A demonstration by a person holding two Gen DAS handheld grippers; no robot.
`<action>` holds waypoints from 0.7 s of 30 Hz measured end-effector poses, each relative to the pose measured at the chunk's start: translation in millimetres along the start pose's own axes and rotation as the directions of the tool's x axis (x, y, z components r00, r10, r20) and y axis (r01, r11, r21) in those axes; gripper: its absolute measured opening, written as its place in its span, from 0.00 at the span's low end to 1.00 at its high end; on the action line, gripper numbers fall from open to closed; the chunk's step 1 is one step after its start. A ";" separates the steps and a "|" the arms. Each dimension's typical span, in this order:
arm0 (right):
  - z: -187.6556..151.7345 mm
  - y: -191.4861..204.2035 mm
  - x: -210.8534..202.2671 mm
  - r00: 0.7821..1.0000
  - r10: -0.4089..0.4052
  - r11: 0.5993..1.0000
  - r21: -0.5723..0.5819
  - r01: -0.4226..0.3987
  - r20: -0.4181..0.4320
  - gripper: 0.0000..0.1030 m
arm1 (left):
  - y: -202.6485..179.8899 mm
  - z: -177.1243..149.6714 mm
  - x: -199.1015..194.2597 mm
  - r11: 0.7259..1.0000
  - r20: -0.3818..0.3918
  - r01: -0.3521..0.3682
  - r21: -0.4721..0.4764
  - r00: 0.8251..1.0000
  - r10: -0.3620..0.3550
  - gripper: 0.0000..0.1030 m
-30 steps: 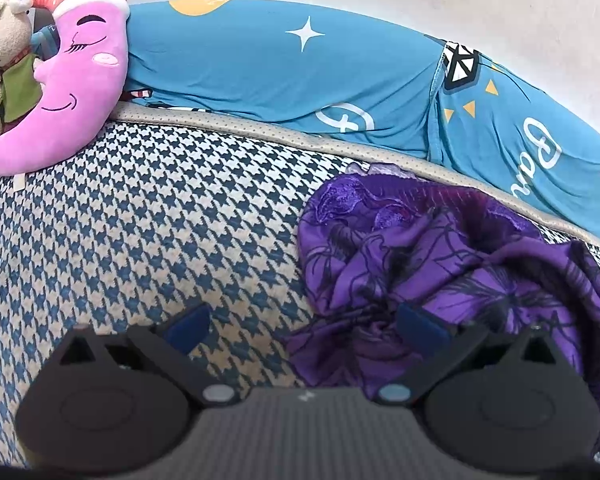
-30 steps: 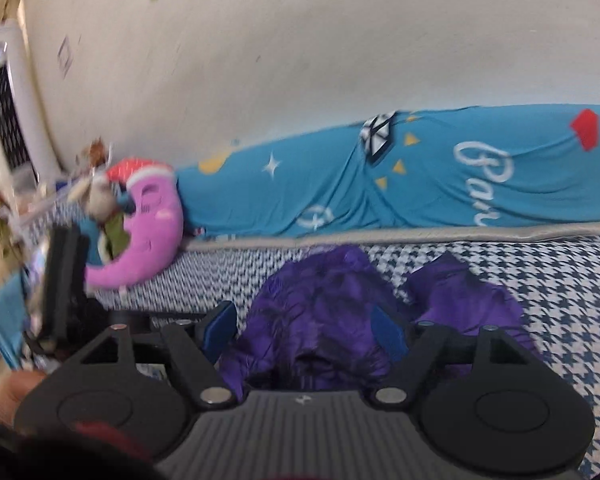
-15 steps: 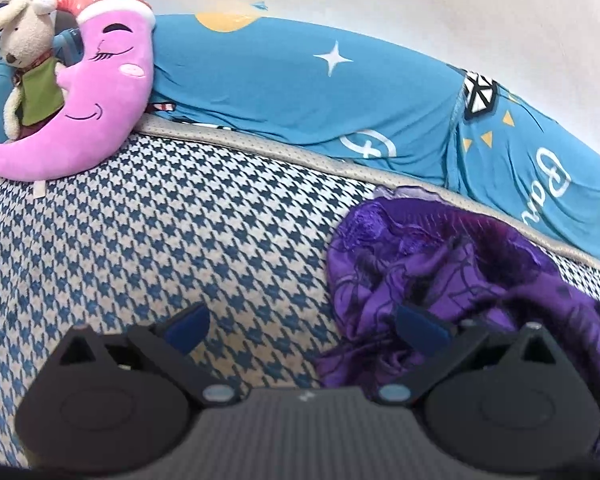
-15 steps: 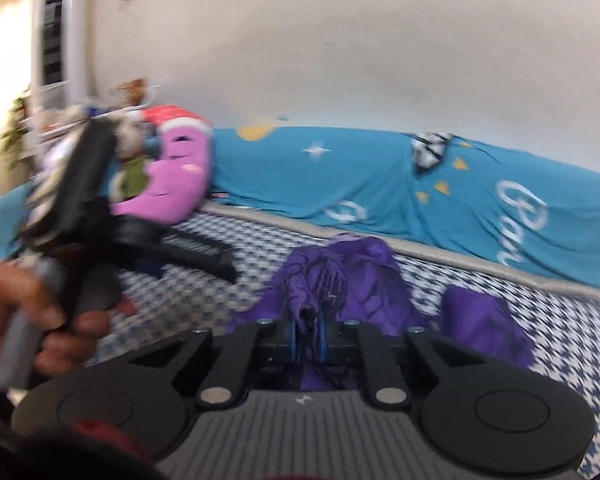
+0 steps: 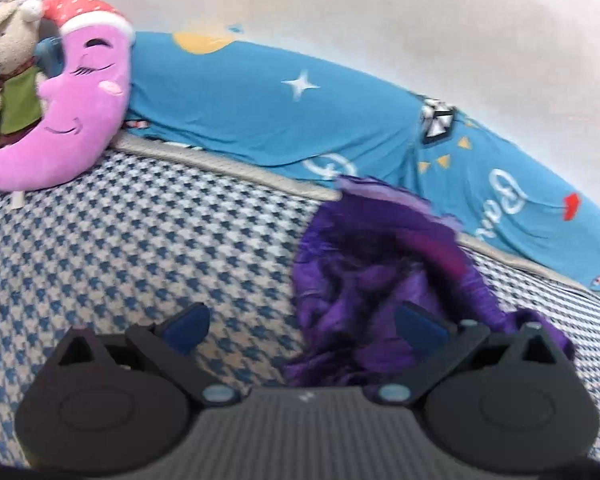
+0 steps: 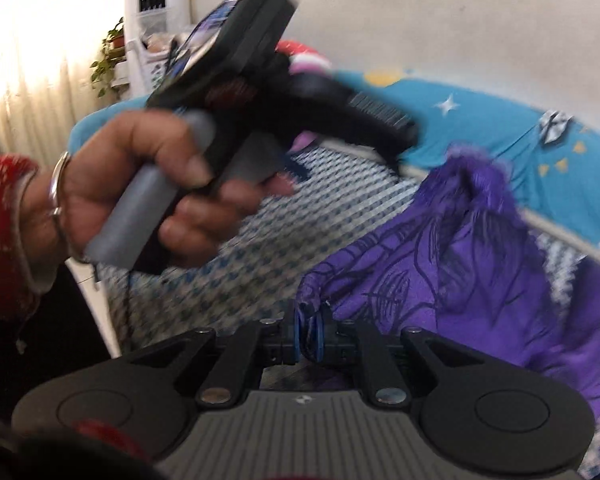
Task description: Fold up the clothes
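A crumpled purple garment (image 5: 380, 272) with dark line print lies on the blue-and-white houndstooth bed cover (image 5: 120, 232). My right gripper (image 6: 309, 330) is shut on an edge of the purple garment (image 6: 460, 264), and the cloth stretches from the pads up to the right. My left gripper (image 5: 302, 320) hangs open above the bed; its right finger (image 5: 418, 324) is in front of the garment's near edge and nothing is pinched. In the right wrist view a person's hand (image 6: 140, 184) with a red sleeve and a bangle holds the left gripper's grey handle, blurred.
A long blue bolster (image 5: 260, 112) with stars and lettering lies along the white wall. A pink moon plush (image 5: 72, 120) and a small stuffed animal (image 5: 12, 64) sit at the bed's far left. A potted plant (image 6: 110, 56) stands beside bright curtains.
The right gripper's jaws went from wide open to shut on the garment's edge, and it swung left and rolled, drawing the cloth along. The left gripper rose a little, still open.
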State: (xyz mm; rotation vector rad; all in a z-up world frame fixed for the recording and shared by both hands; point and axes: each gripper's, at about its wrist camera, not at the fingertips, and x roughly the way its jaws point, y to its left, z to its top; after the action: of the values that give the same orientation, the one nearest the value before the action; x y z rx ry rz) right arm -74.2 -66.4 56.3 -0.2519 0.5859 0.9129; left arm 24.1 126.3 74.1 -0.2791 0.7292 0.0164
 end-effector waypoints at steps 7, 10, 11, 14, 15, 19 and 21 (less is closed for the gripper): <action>-10.6 25.2 12.9 0.997 0.058 0.995 -0.078 -0.062 -0.057 0.10 | -28.5 -11.6 -3.1 0.993 0.016 0.063 0.104 0.998 -0.065 1.00; -7.3 20.2 7.7 0.997 0.055 0.995 -0.075 -0.058 -0.046 0.14 | -25.5 -18.5 13.5 0.995 -0.041 0.008 0.095 0.999 -0.004 1.00; -5.5 17.0 4.9 0.998 0.049 0.996 -0.070 -0.051 -0.039 0.15 | -23.2 -20.2 19.2 0.996 -0.061 -0.013 0.090 0.998 0.019 1.00; 0.5 4.7 -6.9 0.998 0.056 0.998 -0.035 -0.056 -0.015 0.16 | -16.9 -24.4 30.1 0.996 -0.089 -0.044 0.079 0.995 0.051 1.00; 2.5 0.6 -12.0 0.998 0.065 0.998 -0.024 -0.065 -0.005 0.16 | -15.1 -24.8 31.6 0.996 -0.091 -0.041 0.078 0.995 0.048 1.00; 11.3 -13.5 -31.8 0.996 0.081 0.997 0.002 -0.081 0.035 0.18 | -15.1 -28.5 33.0 0.996 -0.092 -0.038 0.086 0.995 0.046 1.00; 15.4 -20.5 -40.2 0.995 0.078 0.997 0.019 -0.079 0.058 0.21 | -13.9 -28.4 33.0 0.995 -0.091 -0.038 0.090 0.995 0.047 1.00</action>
State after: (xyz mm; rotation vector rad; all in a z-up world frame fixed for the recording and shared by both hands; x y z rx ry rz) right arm -71.0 -98.7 91.2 -0.1839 0.5558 0.9857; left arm 31.7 103.0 35.7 -0.1809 0.8264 0.0117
